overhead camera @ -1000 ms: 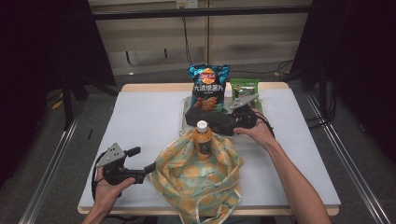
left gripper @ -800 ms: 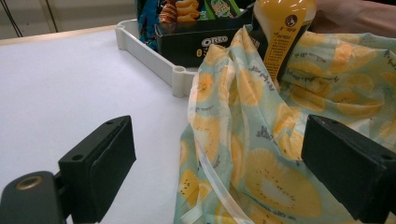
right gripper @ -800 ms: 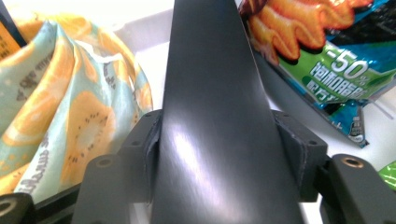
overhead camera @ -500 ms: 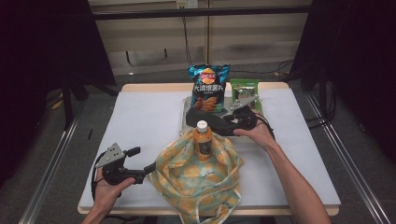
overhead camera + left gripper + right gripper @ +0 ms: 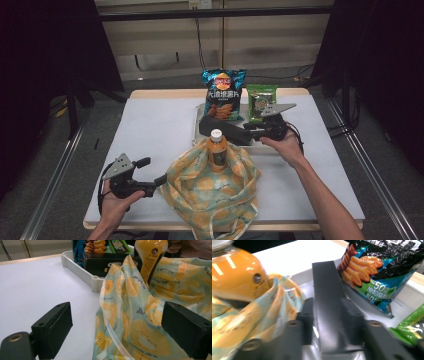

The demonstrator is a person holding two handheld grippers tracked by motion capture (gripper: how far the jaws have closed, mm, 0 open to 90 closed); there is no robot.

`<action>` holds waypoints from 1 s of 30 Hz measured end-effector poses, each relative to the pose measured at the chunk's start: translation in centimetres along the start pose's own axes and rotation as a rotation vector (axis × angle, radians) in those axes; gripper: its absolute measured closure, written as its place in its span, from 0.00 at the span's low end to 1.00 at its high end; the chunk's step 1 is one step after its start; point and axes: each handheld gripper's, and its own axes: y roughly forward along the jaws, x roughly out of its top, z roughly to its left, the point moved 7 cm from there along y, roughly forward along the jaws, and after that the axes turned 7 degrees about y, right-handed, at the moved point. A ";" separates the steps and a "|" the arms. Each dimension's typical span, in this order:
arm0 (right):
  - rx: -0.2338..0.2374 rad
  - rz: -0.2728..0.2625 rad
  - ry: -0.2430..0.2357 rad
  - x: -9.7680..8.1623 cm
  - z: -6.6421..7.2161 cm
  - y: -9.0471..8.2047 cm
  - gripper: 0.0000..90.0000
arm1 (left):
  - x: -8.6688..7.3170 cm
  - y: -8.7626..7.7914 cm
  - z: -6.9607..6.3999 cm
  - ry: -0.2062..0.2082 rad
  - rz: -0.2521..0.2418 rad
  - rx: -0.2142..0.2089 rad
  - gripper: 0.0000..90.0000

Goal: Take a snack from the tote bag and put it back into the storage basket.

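Since a second ago, your right gripper has closed its jaws on the black box and drawn it slightly right and up; your left gripper has kept its place.

Item 1, black box: long, flat and dark, clamped between the jaws of your right gripper, as the right gripper view shows with a pad pressed against each side of it. It sits over the near edge of the white tray, just beyond the bottle.

Item 2, juice bottle: orange, white cap, upright inside the mouth of the cloth bag, near the centre of the tabletop.

Item 3, cloth bag: pale green with an orange fruit print, slumped at the near centre of the tabletop, its lower part hanging past the near edge.

Item 4, left gripper: jaws open, holding nothing, at the near left just beside the bag's left edge. In the left gripper view the bag's fabric lies between the two pads without either pressing on it.

Item 5, blue chip bag: standing at the far side of the tray, behind the box.

Item 6, green snack packet: just right of the chip bag, at the far right of the tray.
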 end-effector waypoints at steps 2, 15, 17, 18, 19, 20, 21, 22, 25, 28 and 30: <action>0.009 0.012 0.009 -0.6 0.4 -0.3 0.94 | 0.0 0.0 0.0 0.002 0.002 0.001 0.11; -0.001 0.076 0.034 -3.7 0.3 -0.1 1.00 | 0.0 0.0 0.0 0.004 0.005 0.002 0.11; -0.011 0.074 0.041 -3.7 0.0 -0.2 1.00 | 0.1 0.0 -0.1 0.010 -0.001 -0.003 0.11; -0.013 0.071 0.041 -3.7 -0.1 -0.2 1.00 | 0.1 0.0 -0.1 0.011 0.000 -0.002 0.11; -0.012 0.068 0.044 -3.7 -0.2 -0.2 1.00 | 0.1 0.0 -0.1 0.010 0.000 -0.002 0.11; -0.019 0.070 0.046 -3.8 -0.2 -0.2 1.00 | 0.1 0.0 -0.1 0.010 0.003 0.002 0.11; -0.027 0.071 0.046 -3.8 -0.4 -0.2 1.00 | 0.0 0.0 0.0 0.009 0.003 0.001 0.11; -0.029 0.067 0.045 -3.9 -0.5 -0.2 0.99 | 0.0 0.0 0.0 0.009 0.003 0.000 0.11; -0.045 0.065 0.055 -4.0 -0.8 -0.2 0.99 | 0.0 0.0 0.0 0.006 0.001 -0.006 0.11; -0.056 0.059 0.058 -4.0 -1.1 -0.2 0.98 | 0.1 0.0 0.0 0.009 -0.005 -0.013 0.11; -0.067 0.059 0.058 -4.0 -1.3 -0.3 0.98 | 0.1 0.0 0.0 0.009 -0.005 -0.012 0.11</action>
